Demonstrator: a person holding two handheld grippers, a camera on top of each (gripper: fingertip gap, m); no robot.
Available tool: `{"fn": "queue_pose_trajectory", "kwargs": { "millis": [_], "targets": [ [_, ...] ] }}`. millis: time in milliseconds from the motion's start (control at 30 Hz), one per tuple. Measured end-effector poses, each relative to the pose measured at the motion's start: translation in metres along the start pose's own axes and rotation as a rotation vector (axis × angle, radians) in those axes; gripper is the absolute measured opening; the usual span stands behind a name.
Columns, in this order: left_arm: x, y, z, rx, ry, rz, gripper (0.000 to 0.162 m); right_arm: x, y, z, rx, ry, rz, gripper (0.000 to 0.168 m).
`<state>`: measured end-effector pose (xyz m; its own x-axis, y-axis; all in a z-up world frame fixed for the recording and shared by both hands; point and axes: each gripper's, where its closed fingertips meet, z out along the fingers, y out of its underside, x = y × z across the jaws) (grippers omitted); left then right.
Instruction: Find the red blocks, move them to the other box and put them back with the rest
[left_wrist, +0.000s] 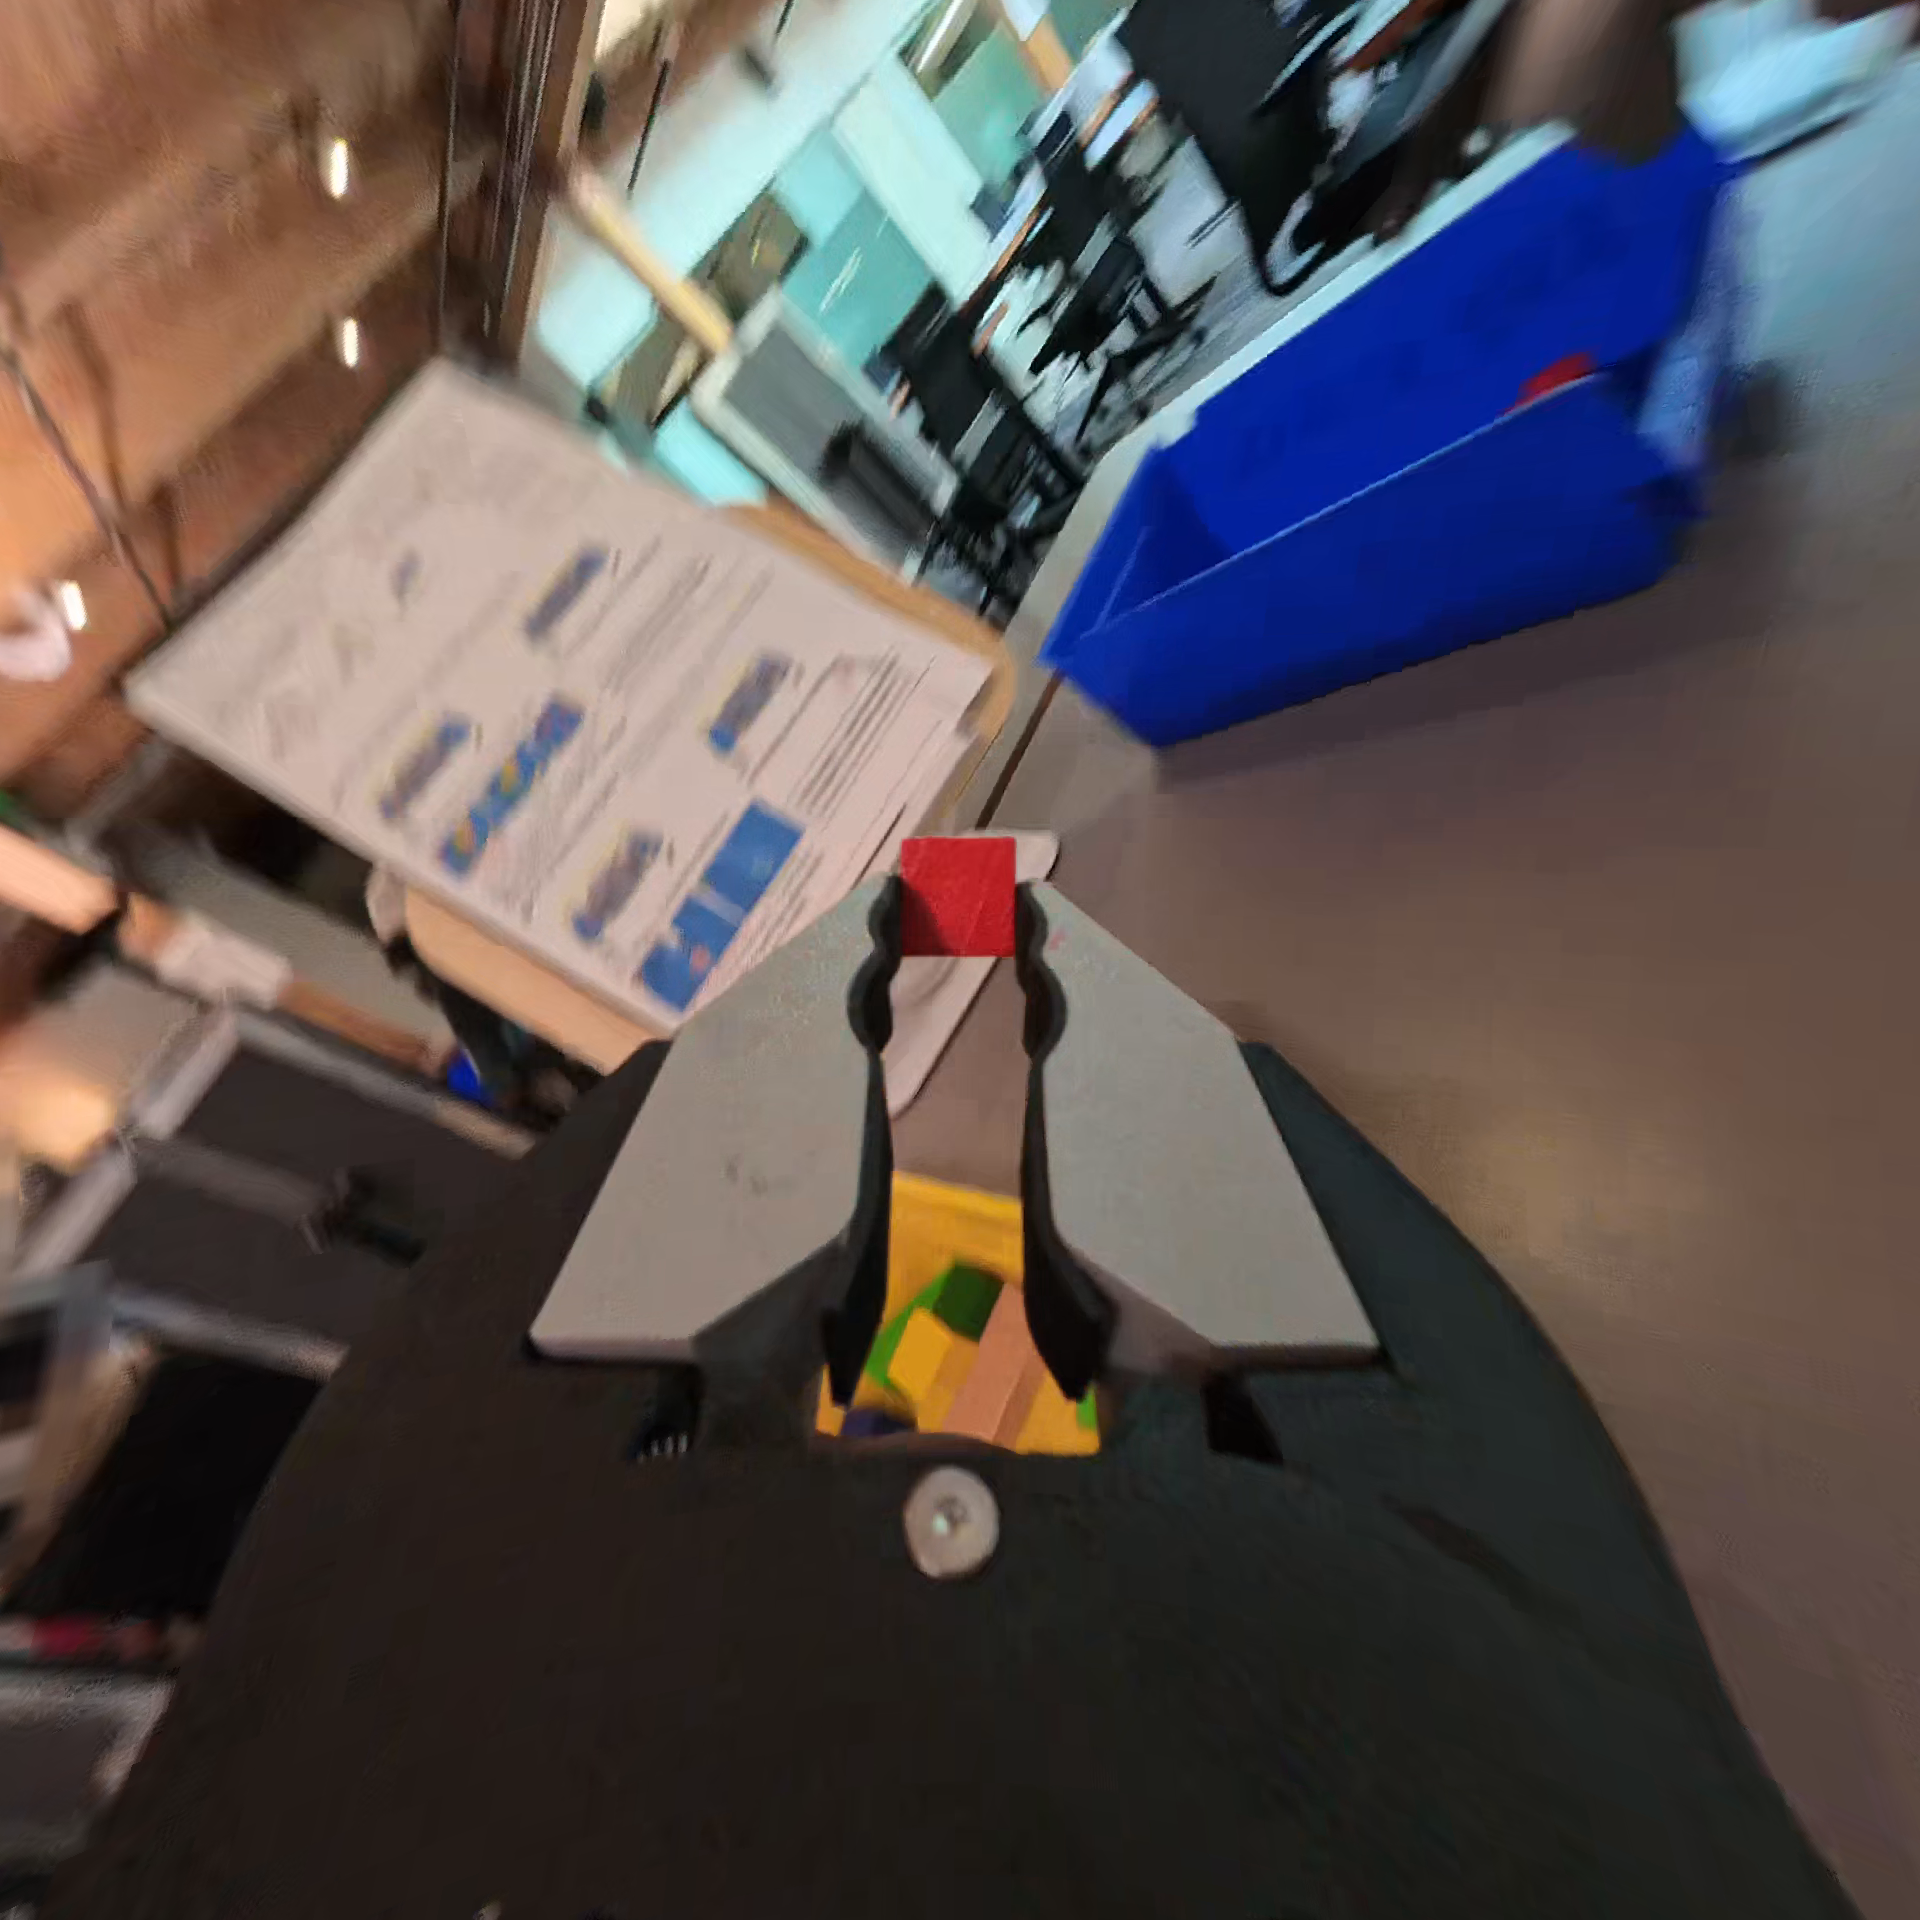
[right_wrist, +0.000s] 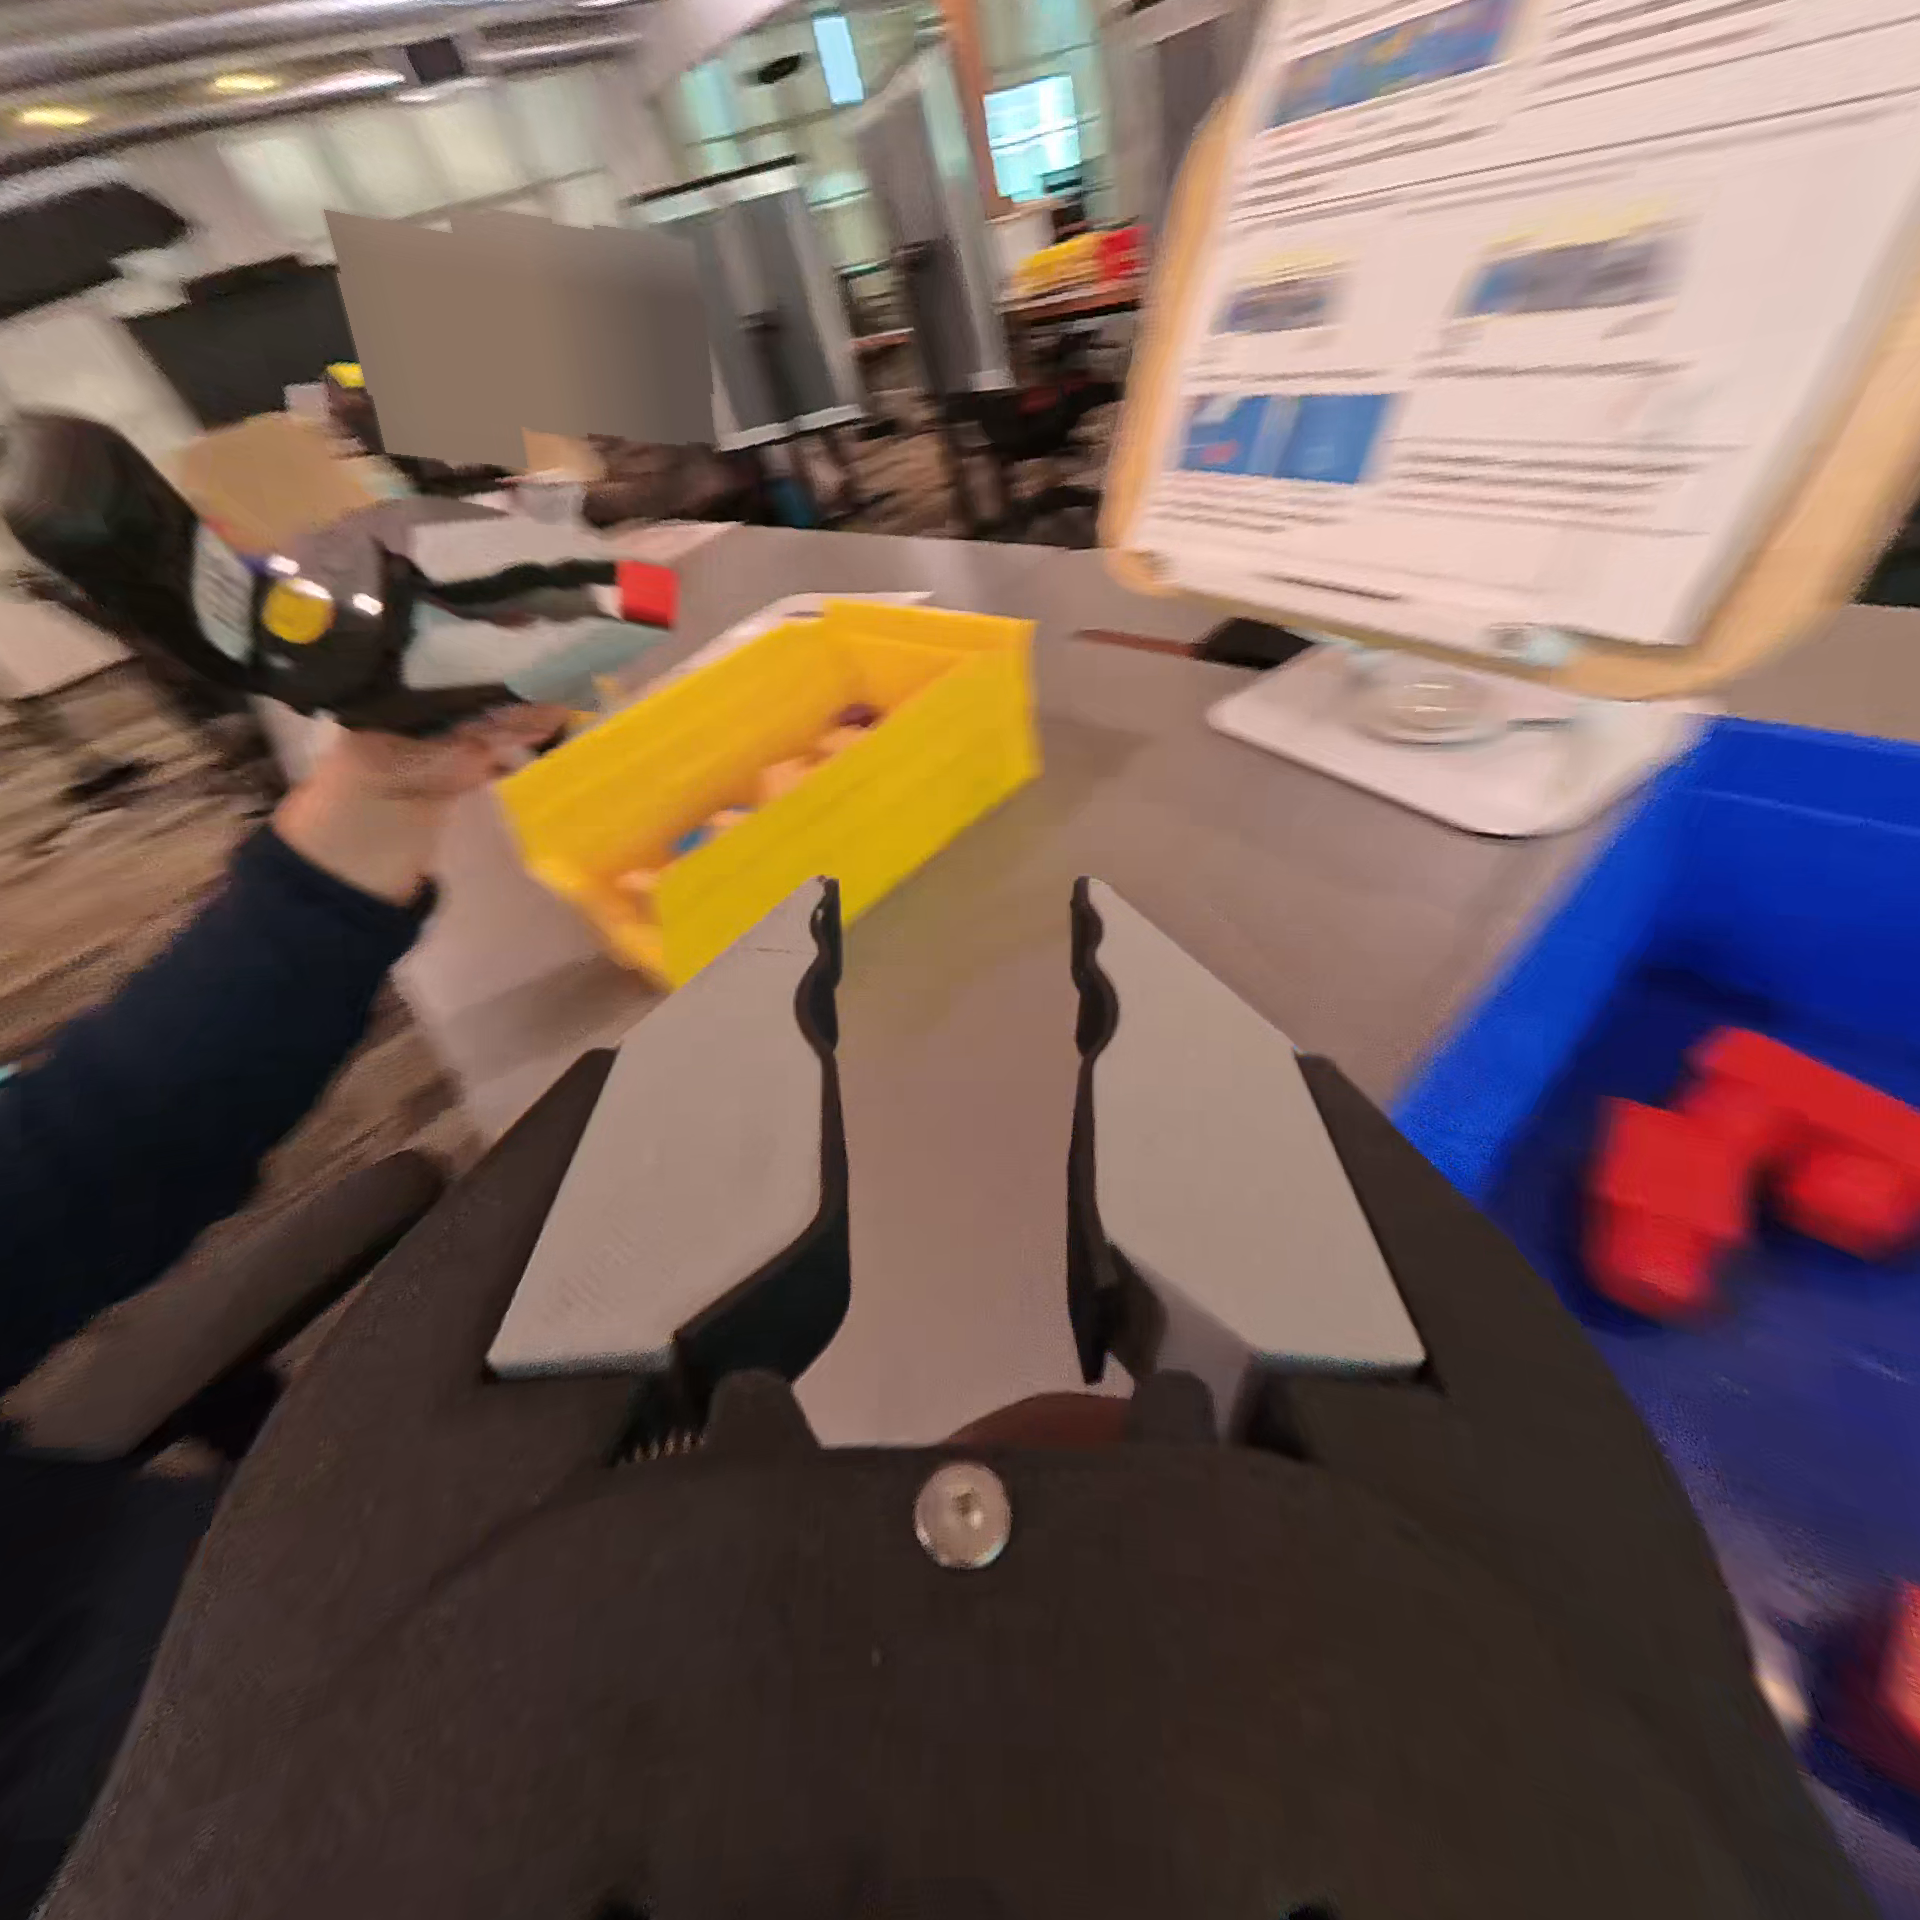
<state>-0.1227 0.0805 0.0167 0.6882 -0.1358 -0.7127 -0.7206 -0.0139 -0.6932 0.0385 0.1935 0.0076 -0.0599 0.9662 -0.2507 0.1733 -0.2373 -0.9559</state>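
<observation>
Left wrist view showed the left gripper (left_wrist: 958, 899) pinching a red cube (left_wrist: 957, 896) at its fingertips, raised above the yellow bin (left_wrist: 940, 1226) of mixed blocks just beneath the fingers; the blue bin (left_wrist: 1382, 540) lay well ahead to the right. Right wrist view had the right gripper (right_wrist: 954, 902) parted and empty, red blocks (right_wrist: 1745, 1174) in the blue bin beside its right finger. So shallow a tip hold could let the cube slip during a fast swing.
</observation>
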Motion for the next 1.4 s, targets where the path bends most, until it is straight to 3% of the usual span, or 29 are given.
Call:
{"fn": "queue_pose_trajectory", "kwargs": {
  "millis": [100,233,500,567,667,800,900,1000,1100,1167,1233,1300,1367,1400],
  "targets": [
    [0.067,-0.057,-0.018,0.157,0.048,0.242,0.019,-0.064,0.008,0.018,-0.037,-0.238,-0.004,0.044],
    [0.092,-0.077,-0.019,0.084,-0.066,0.415,0.019,-0.126,0.021,0.029,-0.090,-0.407,-0.051,0.045],
    [0.113,-0.094,-0.010,0.125,-0.099,0.459,0.019,-0.140,0.038,0.050,-0.133,-0.338,-0.148,0.043],
    [0.111,-0.089,-0.007,0.112,-0.101,0.414,0.019,-0.142,0.037,0.051,-0.128,-0.352,-0.166,0.019],
    [0.109,-0.088,-0.010,0.145,-0.111,0.370,0.020,-0.139,0.035,0.051,-0.122,-0.313,-0.215,0.019],
    [0.085,-0.077,-0.018,0.121,-0.136,0.227,0.018,-0.093,0.006,0.029,-0.040,-0.068,-0.301,0.019],
    [0.055,-0.043,-0.018,-0.028,-0.160,-0.054,0.018,-0.033,-0.028,-0.010,0.080,0.204,-0.331,0.019],
    [0.045,0.027,-0.010,-0.311,-0.143,-0.334,0.047,0.040,-0.040,-0.046,0.139,0.462,-0.293,0.019],
    [0.049,0.079,-0.001,-0.434,-0.139,-0.485,0.069,0.105,-0.007,-0.051,0.026,0.566,-0.142,0.020],
    [0.059,0.110,0.003,-0.534,-0.107,-0.538,0.069,0.135,0.021,-0.048,-0.089,0.617,-0.070,0.044],
    [0.069,0.127,0.004,-0.591,-0.090,-0.561,0.087,0.148,0.030,-0.049,-0.121,0.653,-0.071,0.046],
    [0.079,0.131,0.005,-0.581,-0.088,-0.596,0.078,0.144,0.026,-0.051,-0.110,0.645,-0.087,0.046],
    [0.084,0.126,0.009,-0.505,-0.126,-0.623,0.053,0.135,0.019,-0.053,-0.093,0.621,-0.103,0.046],
    [0.083,0.126,0.011,-0.490,-0.173,-0.630,0.049,0.131,0.018,-0.054,-0.096,0.612,-0.102,0.047]
  ]
}}
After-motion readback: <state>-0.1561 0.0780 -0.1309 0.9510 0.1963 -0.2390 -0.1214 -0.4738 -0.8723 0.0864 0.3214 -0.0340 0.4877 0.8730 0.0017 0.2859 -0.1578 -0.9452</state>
